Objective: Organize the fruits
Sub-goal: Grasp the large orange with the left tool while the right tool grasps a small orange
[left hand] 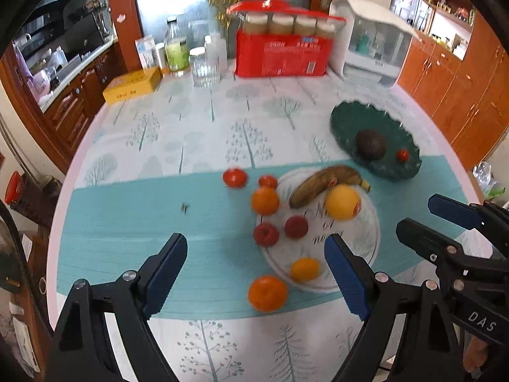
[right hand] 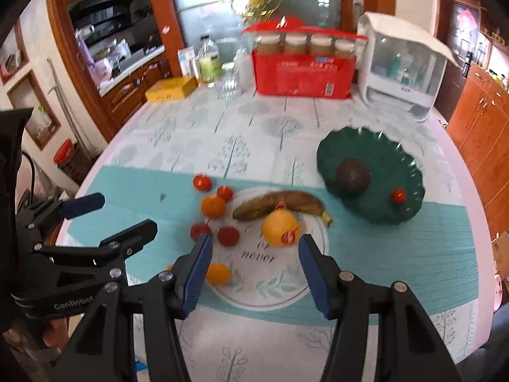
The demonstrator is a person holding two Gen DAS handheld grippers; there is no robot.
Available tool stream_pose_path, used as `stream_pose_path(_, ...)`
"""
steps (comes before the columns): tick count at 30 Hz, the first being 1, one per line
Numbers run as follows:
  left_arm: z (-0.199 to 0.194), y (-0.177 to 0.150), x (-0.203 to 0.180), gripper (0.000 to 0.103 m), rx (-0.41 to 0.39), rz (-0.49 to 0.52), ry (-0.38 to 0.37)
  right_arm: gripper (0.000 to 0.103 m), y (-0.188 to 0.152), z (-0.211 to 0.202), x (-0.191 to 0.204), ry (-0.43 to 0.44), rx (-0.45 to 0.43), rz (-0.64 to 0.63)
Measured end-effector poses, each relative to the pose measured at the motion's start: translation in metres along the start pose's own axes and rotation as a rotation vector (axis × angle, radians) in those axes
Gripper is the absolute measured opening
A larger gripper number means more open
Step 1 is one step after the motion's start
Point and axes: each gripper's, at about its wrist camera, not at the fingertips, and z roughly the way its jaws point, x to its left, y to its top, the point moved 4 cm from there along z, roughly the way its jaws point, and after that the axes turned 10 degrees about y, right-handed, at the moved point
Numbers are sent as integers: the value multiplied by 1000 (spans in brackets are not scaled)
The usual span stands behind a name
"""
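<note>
Hovering above the table (left hand: 133,146), the left gripper (left hand: 256,273) fills the bottom of the left wrist view with its fingers (left hand: 168,270) spread wide and nothing between them. The right gripper (right hand: 254,270) sits at the bottom centre of the right wrist view, its fingers (right hand: 313,273) parted about halfway and likewise empty.

Below centre of both views lies a white plate (left hand: 366,248) on a teal band of the tablecloth. On it rest a browned banana (left hand: 321,183), a yellow fruit with a red sticker (left hand: 342,202), a red fruit (left hand: 296,226) and a small yellow-orange fruit (left hand: 304,269). A second red fruit (left hand: 266,234) lies at the plate's left rim. Just left of the plate, on the cloth, are two tomatoes (left hand: 234,177), an orange (left hand: 265,200) and, nearer the bottom, another orange (left hand: 268,293).

To the right of centre stands a dark green scalloped plate (left hand: 350,117), apart from the white one, holding a dark round fruit (left hand: 370,145) and a small red tomato (left hand: 402,154).

Along the top of the frame, at the table's far edge, are a red carton (left hand: 280,55) of jars, a yellow box (left hand: 132,84) and a white cabinet (left hand: 369,41).
</note>
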Motion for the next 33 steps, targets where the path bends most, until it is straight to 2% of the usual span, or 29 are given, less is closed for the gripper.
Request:
stream_pose_path(11, 56, -47, 7, 87, 166, -21, -52, 56, -44, 57, 6, 82, 142, -6)
stream_pose_path(15, 71, -61, 8, 87, 211, -16, -75, 50, -56, 76, 8, 96, 180, -17)
stream_pose_path(18, 80, -67, 6, 86, 233, -12, -95, 49, -63, 88, 6, 103, 200, -26)
stream_pose_path(21, 86, -69, 6, 84, 254, -18, -125, 48, -66, 97, 5, 106, 206, -39)
stream_pose_path(25, 101, -71, 3, 73, 310, -33, -172, 48, -68, 109, 4, 112, 190, -87)
stream_pose_path(29, 111, -72, -3, 67, 354, -62, -242, 43, -69, 121, 4, 119, 176, -147)
stream_pose_path(33, 114, -73, -13, 66, 371, -27, -270, 41, -68, 128, 6, 134, 146, -202)
